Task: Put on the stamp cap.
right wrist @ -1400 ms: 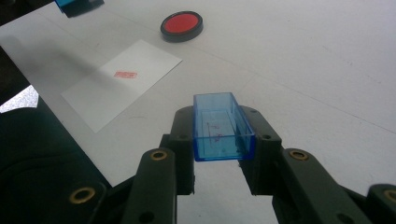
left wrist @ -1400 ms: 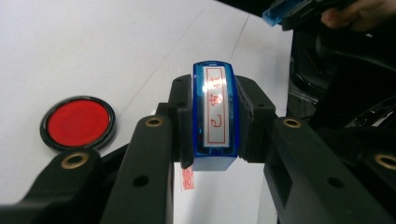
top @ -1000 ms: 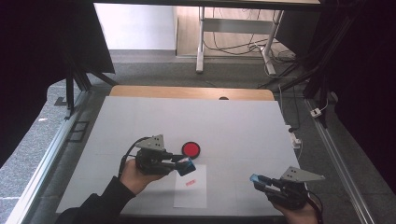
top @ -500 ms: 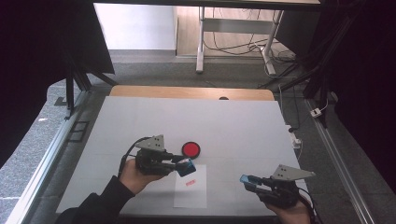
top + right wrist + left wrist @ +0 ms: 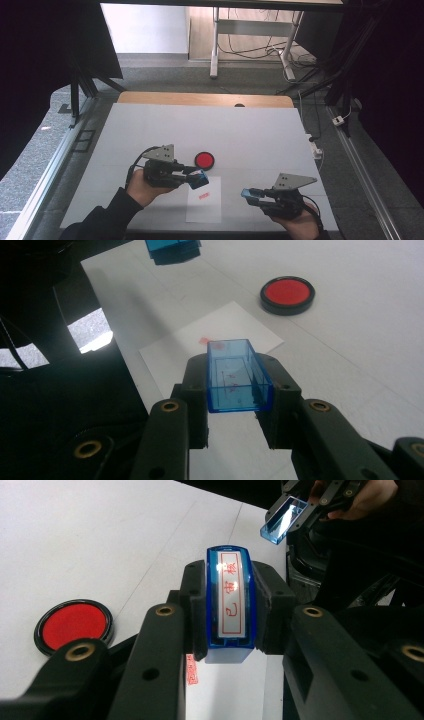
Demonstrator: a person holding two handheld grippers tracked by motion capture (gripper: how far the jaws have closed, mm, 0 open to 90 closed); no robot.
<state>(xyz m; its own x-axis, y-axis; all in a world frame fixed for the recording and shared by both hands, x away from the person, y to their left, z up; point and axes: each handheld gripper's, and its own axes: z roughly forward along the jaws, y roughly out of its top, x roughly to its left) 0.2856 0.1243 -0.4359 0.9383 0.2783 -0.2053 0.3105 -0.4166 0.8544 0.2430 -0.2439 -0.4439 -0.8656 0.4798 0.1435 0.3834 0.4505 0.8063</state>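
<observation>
My left gripper [image 5: 199, 179] is shut on a blue stamp [image 5: 229, 602] whose label carries red characters, and holds it just above the top edge of a white paper sheet [image 5: 204, 205]. A small red stamp print [image 5: 202, 195] marks the sheet. To the right of the paper, my right gripper [image 5: 252, 194] is shut on the clear blue stamp cap [image 5: 239, 375], open side up, low over the table. A round red ink pad [image 5: 204, 160] in a black case lies just beyond the stamp. The cap [image 5: 281, 520] also appears far off in the left gripper view.
The white table top [image 5: 250, 130] stretches away behind the ink pad, with a wooden strip [image 5: 200, 99] at its far edge. A power strip and cables [image 5: 315, 147] hang at the right edge. Metal rails run along both sides.
My right gripper has carried the cap leftward, closer to the paper. The left gripper and the stamp have stayed where they were.
</observation>
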